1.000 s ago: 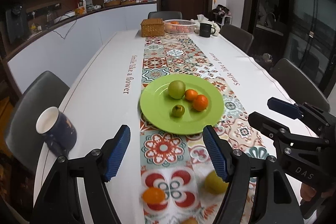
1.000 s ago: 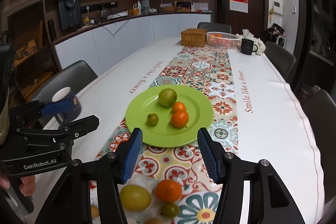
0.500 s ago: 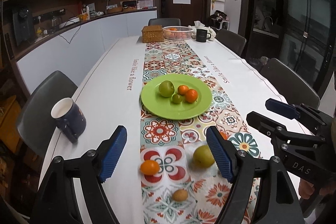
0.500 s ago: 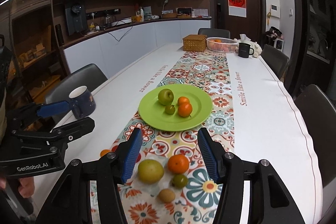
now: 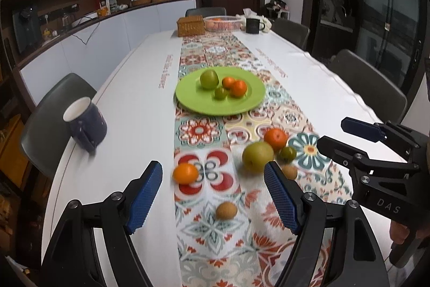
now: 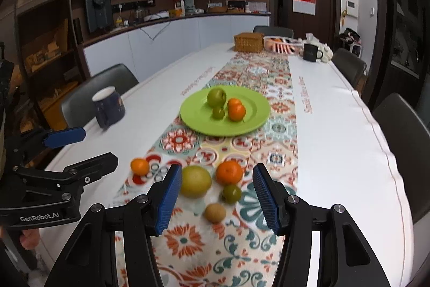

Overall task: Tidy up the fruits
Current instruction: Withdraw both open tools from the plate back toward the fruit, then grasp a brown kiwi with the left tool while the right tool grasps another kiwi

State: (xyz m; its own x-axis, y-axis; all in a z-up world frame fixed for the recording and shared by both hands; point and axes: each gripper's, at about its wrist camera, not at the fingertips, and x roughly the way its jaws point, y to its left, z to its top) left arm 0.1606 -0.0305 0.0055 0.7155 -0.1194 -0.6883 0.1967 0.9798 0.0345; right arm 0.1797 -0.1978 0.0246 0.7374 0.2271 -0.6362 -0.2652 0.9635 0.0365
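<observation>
The left gripper [image 5: 213, 192] hangs above the near end of the patterned table runner [image 5: 215, 246], its blue pads [image 5: 145, 195] spread wide with nothing between them; its jaws opened a little further within the last second and then held. Just ahead of its left pad lies a small orange [image 5: 185, 173], and below the gap between the pads, nearer the camera, sits a brown kiwi [image 5: 226, 210]. Ahead of its right pad a yellow-green pear [image 5: 257, 155] rests on the runner, with a larger orange [image 5: 275, 138] touching it on the far side, a small green fruit [image 5: 288, 153] just beside both, and a second kiwi [image 5: 290, 171] partly hidden behind that pad. Farther ahead along the runner stands the green plate [image 5: 199, 104], holding a green apple [image 5: 209, 79], two oranges [image 5: 234, 85] and a small green fruit [image 5: 221, 92]. To the left of the gripper, near the table edge, stands a dark blue mug [image 5: 86, 123]. The right gripper [image 6: 215, 195] is likewise held off the table with its pads apart and empty, though set narrower than the left; in its own view the pear [image 6: 195, 181], the larger orange [image 6: 229, 172], the small green fruit [image 6: 231, 193] and a kiwi [image 6: 215, 212] lie in and just ahead of the gap between its fingers, none of them touched. The plate [image 6: 199, 123] lies farther ahead of it, and at the far end of the table stand a wicker box [image 6: 248, 42] and a white basket [image 6: 282, 45].
</observation>
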